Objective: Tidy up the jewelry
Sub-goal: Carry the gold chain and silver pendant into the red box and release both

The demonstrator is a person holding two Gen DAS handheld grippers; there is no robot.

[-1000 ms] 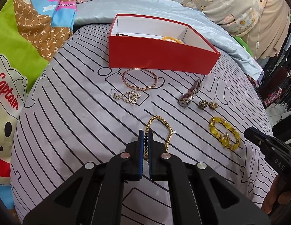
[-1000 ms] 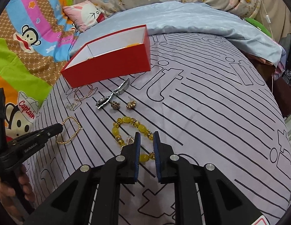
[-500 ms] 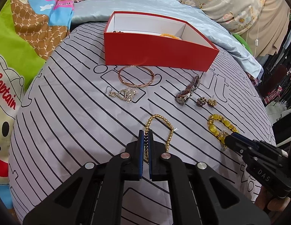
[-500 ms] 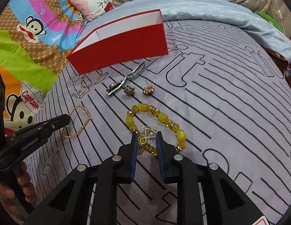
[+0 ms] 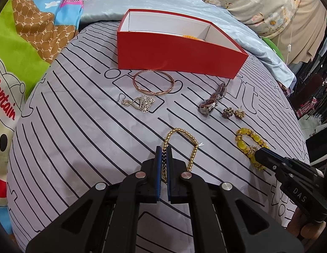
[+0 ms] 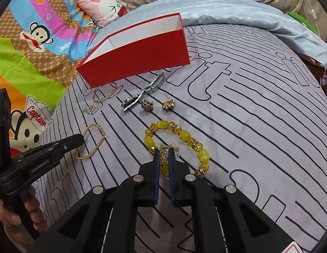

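Now yellow bead bracelet (image 6: 180, 145) clamped between right gripper (image 6: 163, 158) jaws.

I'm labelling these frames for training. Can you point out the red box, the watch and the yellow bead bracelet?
Red box (image 5: 180, 57): left wrist view, front wall.
Watch (image 6: 131, 101): right wrist view, on its case.
Yellow bead bracelet (image 6: 185, 135): right wrist view, a large bead on the far side.

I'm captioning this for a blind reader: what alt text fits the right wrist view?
The right hand-held gripper is shut on a yellow bead bracelet lying on a striped bedspread. A red box stands beyond.
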